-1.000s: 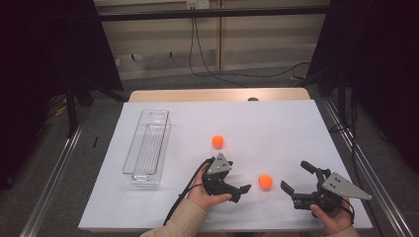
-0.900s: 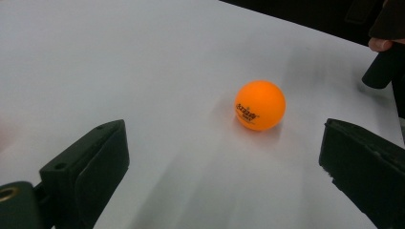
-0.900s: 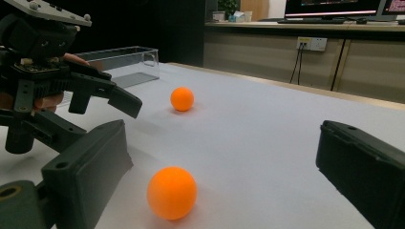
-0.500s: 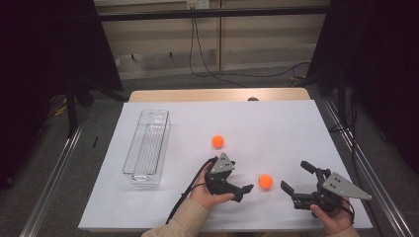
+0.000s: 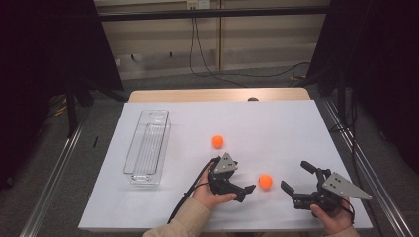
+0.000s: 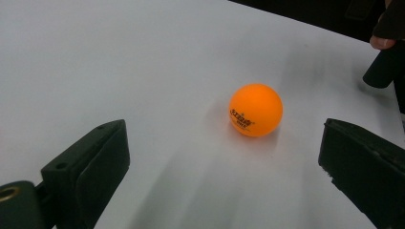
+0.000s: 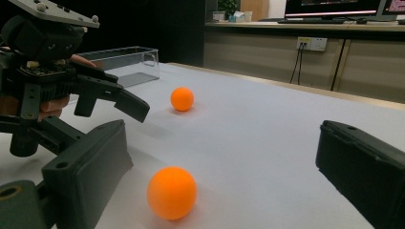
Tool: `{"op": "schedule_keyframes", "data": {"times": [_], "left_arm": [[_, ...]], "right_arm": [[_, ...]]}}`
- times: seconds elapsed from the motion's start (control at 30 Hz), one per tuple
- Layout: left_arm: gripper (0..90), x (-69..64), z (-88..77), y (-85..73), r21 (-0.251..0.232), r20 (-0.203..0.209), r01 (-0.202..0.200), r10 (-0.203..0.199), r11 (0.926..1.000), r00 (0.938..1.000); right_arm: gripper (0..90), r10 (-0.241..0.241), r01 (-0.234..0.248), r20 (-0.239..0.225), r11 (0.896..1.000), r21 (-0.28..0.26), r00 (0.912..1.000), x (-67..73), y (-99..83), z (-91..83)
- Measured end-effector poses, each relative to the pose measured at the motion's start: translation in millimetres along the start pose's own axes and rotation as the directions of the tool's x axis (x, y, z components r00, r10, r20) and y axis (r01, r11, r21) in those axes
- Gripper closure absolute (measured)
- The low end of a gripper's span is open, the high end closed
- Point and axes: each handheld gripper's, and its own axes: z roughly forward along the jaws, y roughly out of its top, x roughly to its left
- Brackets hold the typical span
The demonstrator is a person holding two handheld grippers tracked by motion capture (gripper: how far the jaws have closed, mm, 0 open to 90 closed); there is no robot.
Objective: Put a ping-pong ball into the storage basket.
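Left tongs agape toward ball

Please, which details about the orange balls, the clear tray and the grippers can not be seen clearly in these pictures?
- Near orange ball: small print, left gripper view, too small to read.
- Clear tray: right gripper view, partly hidden behind the left gripper.
- Right gripper: high view, handle covered by the hand.
- Far orange ball: high view, any print too small.
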Motion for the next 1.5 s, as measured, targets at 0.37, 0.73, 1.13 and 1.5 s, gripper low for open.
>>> {"op": "schedule_keyframes", "data": {"times": [0.37, 0.73, 1.13, 1.5], "left_arm": [[2.8, -0.6, 2.0, -0.3, 0.014, -0.003, -0.003, 0.003, 0.9999, 1.0], [2.9, -1.8, 4.5, 2.1, 0.023, -0.005, -0.001, 0.001, 0.9997, 1.0], [3.8, -2.0, 9.6, 3.2, 0.032, 0.018, 0.001, -0.001, 0.9995, 0.9998], [4.4, -3.2, 14.9, 4.6, 0.043, 0.035, -0.007, 0.005, 0.9991, 0.9994]], "right_arm": [[3.2, -0.002, 0.002, 0.0, 1.0, 0.0, 1.0, -0.2, 0.0, 0.0], [3.3, 0.0, 0.0, -0.001, 1.0, 0.0, 1.0, 0.0, 0.0, 0.1], [3.3, -0.001, 0.001, -0.003, 1.0, 0.001, 1.0, -0.3, -0.1, 0.1], [3.3, -0.001, 0.001, -0.003, 1.0, 0.001, 1.0, -0.3, -0.2, 0.1]]}}
